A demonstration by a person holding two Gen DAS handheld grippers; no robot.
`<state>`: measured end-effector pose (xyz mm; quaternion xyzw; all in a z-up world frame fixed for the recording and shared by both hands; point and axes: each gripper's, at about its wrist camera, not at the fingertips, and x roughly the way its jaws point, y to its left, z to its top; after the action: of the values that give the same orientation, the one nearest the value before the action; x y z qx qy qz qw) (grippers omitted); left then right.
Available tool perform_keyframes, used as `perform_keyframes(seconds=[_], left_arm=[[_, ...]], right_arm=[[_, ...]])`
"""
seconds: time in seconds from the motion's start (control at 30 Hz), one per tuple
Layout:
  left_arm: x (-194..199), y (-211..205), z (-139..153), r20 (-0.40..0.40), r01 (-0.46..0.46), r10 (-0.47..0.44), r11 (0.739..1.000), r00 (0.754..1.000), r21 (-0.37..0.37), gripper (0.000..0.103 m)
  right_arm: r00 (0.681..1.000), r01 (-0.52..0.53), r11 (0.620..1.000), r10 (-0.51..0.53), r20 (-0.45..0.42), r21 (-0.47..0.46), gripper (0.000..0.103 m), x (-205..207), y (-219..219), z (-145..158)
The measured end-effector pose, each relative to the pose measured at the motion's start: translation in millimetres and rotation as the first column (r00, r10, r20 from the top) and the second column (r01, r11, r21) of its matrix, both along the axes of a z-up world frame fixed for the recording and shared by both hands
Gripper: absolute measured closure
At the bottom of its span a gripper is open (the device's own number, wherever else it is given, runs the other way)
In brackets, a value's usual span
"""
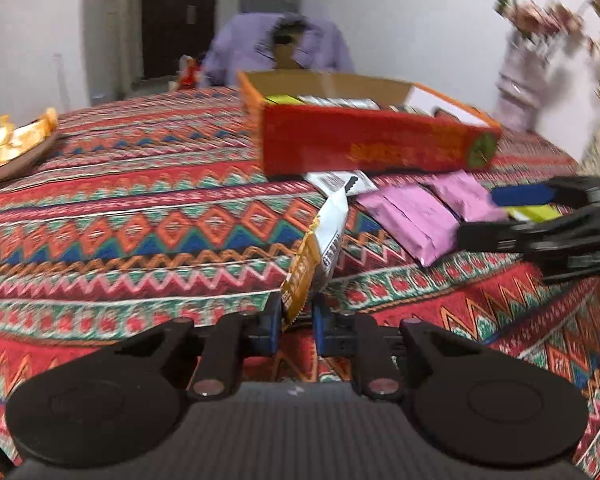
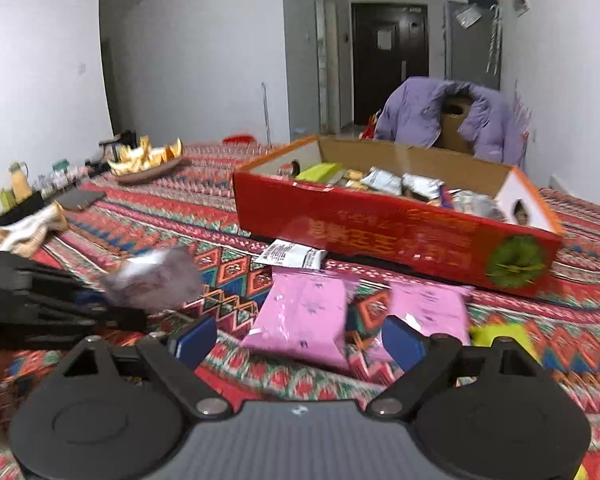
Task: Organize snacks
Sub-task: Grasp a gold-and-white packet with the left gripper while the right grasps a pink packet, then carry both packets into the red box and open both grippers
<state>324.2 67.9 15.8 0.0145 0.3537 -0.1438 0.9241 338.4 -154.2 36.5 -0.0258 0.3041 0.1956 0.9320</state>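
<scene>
From the left wrist, your left gripper (image 1: pixel 297 316) is clamping a white-and-gold foil snack packet (image 1: pixel 320 248); you are carrying it toward the red cardboard box (image 1: pixel 374 146) mid-table.

From the right wrist, your right gripper (image 2: pixel 300 340) is gaping empty over a pink foil packet (image 2: pixel 304 312) beside the box's near edge; closing on it likely follows.

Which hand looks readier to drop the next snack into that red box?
The left. Its gripper is already shut on a white and gold snack packet, facing the red box. The right gripper is open and empty above the pink packets.
</scene>
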Motion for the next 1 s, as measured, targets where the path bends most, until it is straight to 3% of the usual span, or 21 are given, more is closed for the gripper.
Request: perform_keyframes(seconds=[0.1, 0.2, 0.27, 0.33, 0.57, 0.83, 1.0], left_arm=[[-11, 6, 9, 0.009, -0.064, 0.065, 0.997, 0.998, -0.037, 0.087], [-19, 11, 16, 0.015, -0.112, 0.113, 0.993, 0.993, -0.044, 0.087], [-25, 15, 20, 0.015, -0.128, 0.129, 0.99, 0.991, -0.058, 0.087], [-28, 16, 24, 0.016, -0.129, 0.13, 0.99, 0.991, -0.059, 0.087], [-52, -1, 38, 0.046, -0.092, 0.095, 0.994, 0.994, -0.065, 0.087], [-79, -51, 46, 0.077, 0.03, -0.024, 0.997, 0.997, -0.071, 0.087], [-93, -79, 51, 0.104, 0.077, -0.07, 0.995, 0.992, -0.068, 0.087]], right_arm=[[1.0, 0.018, 0.999, -0.018, -0.024, -0.029, 0.014, 26, 15, -14], [0.999, 0.027, 1.0, -0.027, -0.037, -0.002, 0.016, 41, 22, -26], [0.999, 0.022, 1.0, -0.023, -0.049, -0.008, 0.037, 43, 26, -31], [0.999, 0.02, 0.999, -0.021, -0.045, -0.041, 0.042, 38, 28, -34], [0.999, -0.007, 1.0, 0.007, -0.054, 0.007, 0.042, -23, 0, -21], [0.995, 0.097, 0.993, -0.098, 0.014, 0.062, 0.042, -107, -57, 7], [0.986, 0.151, 0.984, -0.157, 0.062, 0.096, 0.042, -134, -89, 17]])
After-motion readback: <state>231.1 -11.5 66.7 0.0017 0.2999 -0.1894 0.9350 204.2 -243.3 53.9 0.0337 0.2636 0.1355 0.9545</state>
